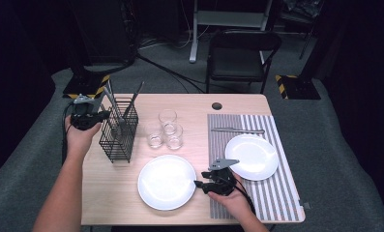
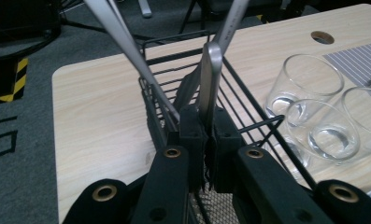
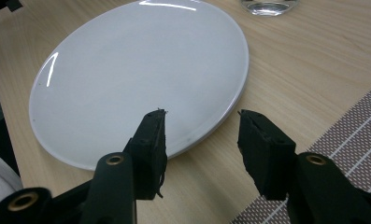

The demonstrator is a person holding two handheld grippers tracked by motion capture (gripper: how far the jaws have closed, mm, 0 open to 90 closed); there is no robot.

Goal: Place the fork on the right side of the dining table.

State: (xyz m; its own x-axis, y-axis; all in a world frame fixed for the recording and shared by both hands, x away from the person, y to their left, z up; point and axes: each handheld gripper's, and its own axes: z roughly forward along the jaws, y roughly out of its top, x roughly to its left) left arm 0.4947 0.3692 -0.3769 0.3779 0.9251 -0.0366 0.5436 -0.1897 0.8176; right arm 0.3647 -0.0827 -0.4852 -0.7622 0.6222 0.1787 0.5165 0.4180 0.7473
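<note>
My left gripper (image 2: 207,135) is clamped on a flat metal utensil handle (image 2: 210,79) standing in the black wire caddy (image 1: 118,130) at the table's far left. My right gripper (image 3: 202,140) hovers with jaws apart over the near white plate's (image 3: 136,74) right rim.

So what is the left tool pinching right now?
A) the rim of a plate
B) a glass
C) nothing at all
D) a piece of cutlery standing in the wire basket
D: in the left gripper view the left tool has its jaws shut on the flat metal handle of a piece of cutlery that stands in the black wire basket, with the glasses off to the side.
</note>
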